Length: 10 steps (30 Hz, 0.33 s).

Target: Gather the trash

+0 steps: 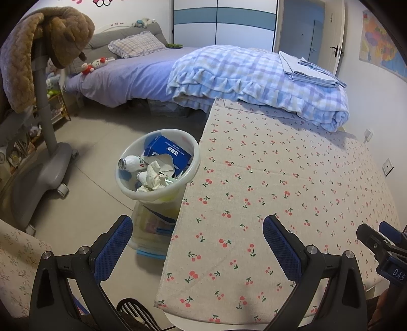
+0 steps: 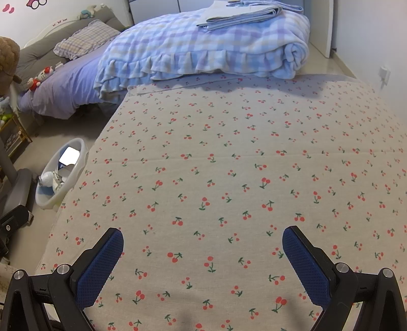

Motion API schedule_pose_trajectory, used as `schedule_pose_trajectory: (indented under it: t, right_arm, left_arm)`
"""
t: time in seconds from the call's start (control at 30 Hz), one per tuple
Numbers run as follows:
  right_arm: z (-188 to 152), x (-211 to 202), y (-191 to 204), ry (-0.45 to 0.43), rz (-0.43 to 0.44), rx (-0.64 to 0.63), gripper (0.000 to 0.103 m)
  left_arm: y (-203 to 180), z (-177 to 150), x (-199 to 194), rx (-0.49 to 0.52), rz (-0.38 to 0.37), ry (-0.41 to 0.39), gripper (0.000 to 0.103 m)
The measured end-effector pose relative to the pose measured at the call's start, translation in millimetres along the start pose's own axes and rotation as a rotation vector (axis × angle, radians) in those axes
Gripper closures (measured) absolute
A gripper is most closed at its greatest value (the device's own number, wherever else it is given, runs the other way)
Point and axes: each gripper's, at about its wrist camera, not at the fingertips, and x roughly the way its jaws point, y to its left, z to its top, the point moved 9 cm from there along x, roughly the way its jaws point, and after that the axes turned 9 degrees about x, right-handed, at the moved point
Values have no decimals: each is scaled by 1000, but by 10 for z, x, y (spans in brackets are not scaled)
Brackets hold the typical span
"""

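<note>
Cherry-print cloth covers the whole table (image 2: 229,165), pale beige with little red cherries and a faint fold crease running across it — nothing sits on it. At the far end a folded checked blanket (image 2: 203,48) in blue and lilac with a ruffled edge hangs off the bed and touches the table's back edge, with a flat stack of folded sheets (image 2: 241,14) on top of it.

Trash is all in the bin (image 1: 157,165), a round translucent white plastic bucket standing on the tiled floor just beside the table's left edge. It's pretty full: a torn blue cardboard box (image 1: 168,152), a white can (image 1: 129,163) lying on its side with the metal end facing up, and crumpled tissue (image 1: 154,178) bunched in the middle. You can see blue and yellowish stuff through the bin wall too, can't tell what.

Left of the bin there's a grey chair base (image 1: 48,163) on castors, with a fuzzy brown throw (image 1: 51,33) draped over the top.

Left gripper (image 1: 197,229) hangs over the table's left edge, jaws spread wide, holding nothing. Right gripper (image 2: 203,244) hovers over the middle of the cloth — also wide apart and empty. Both have blue mesh-textured pads on black arms.
</note>
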Motion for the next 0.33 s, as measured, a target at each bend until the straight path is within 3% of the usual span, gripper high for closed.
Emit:
schedule_pose_trajectory:
  t: [0.33]
  right_arm:
    - [6, 5, -19, -6, 1, -10, 0]
  left_arm:
    - [-107, -29, 48, 33, -20, 19, 0]
